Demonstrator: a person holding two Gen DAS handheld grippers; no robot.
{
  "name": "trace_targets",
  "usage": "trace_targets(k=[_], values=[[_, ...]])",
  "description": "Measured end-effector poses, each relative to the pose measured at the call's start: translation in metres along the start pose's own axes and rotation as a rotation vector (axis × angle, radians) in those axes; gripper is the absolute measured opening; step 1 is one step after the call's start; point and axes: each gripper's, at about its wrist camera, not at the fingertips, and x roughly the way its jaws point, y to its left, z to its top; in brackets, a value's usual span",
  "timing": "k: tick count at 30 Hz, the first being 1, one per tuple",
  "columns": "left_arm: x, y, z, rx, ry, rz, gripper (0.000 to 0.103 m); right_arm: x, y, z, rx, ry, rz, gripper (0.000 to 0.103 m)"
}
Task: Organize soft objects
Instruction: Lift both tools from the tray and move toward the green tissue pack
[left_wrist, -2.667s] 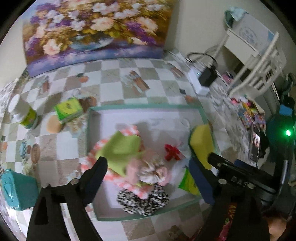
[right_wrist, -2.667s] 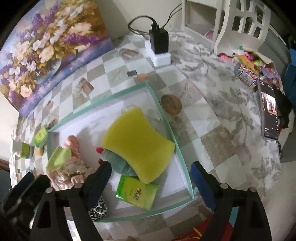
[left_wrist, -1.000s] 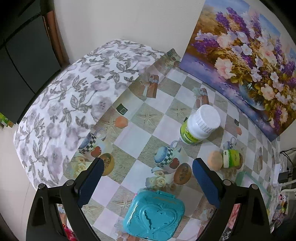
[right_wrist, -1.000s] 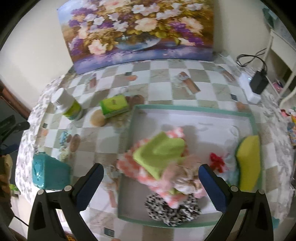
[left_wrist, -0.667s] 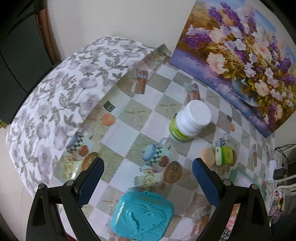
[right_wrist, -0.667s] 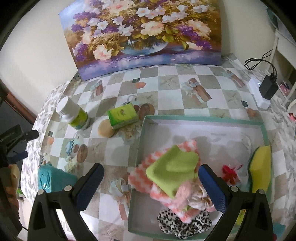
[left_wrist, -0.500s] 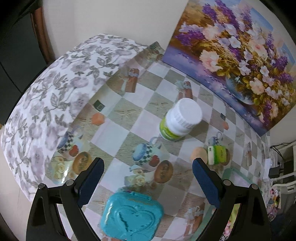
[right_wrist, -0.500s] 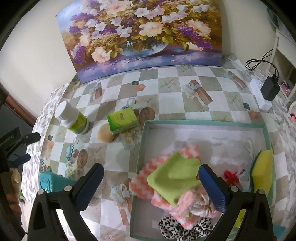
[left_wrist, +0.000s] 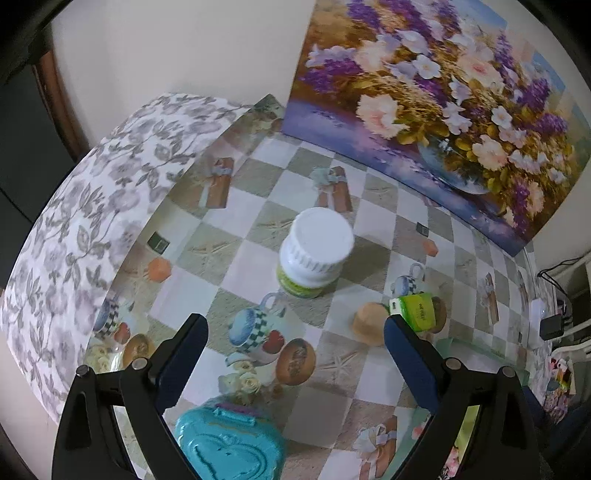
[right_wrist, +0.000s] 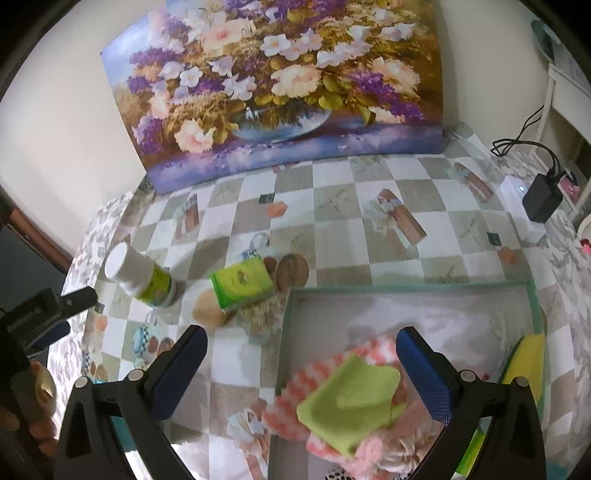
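Since both claws are spread wide and carry nothing, the soft goods lie where gravity left them: a lime cloth atop a coral-checked towel, with a yellow sponge at the right wall, all inside the teal-rimmed tray. Left claw hangs above the bench before a white-capped bottle; right claw hangs over the tray's left edge. Green tissue pack lies outside, likely next for collection.

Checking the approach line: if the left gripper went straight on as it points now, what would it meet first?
Probably the white-capped bottle, which stands upright between the open fingers' line, ahead of the left gripper. Depth is unclear; the tablecloth might come first.
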Motion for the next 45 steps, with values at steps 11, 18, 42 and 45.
trace_targets(k=[11,18,42,45], values=[[0.015,-0.028,0.000,0.059,0.005,-0.016,0.096,0.015,0.004,0.012,0.003,-0.012,0.010,0.103],[0.027,-0.047,-0.002,0.095,0.012,-0.029,0.096,0.029,0.007,0.016,-0.008,-0.005,0.013,0.103],[0.085,-0.057,-0.002,0.042,0.071,-0.009,0.095,0.084,-0.001,0.033,0.005,0.038,-0.055,0.103],[0.088,-0.053,-0.002,0.021,0.071,0.005,0.095,0.090,0.004,0.032,-0.008,0.042,-0.049,0.103]])
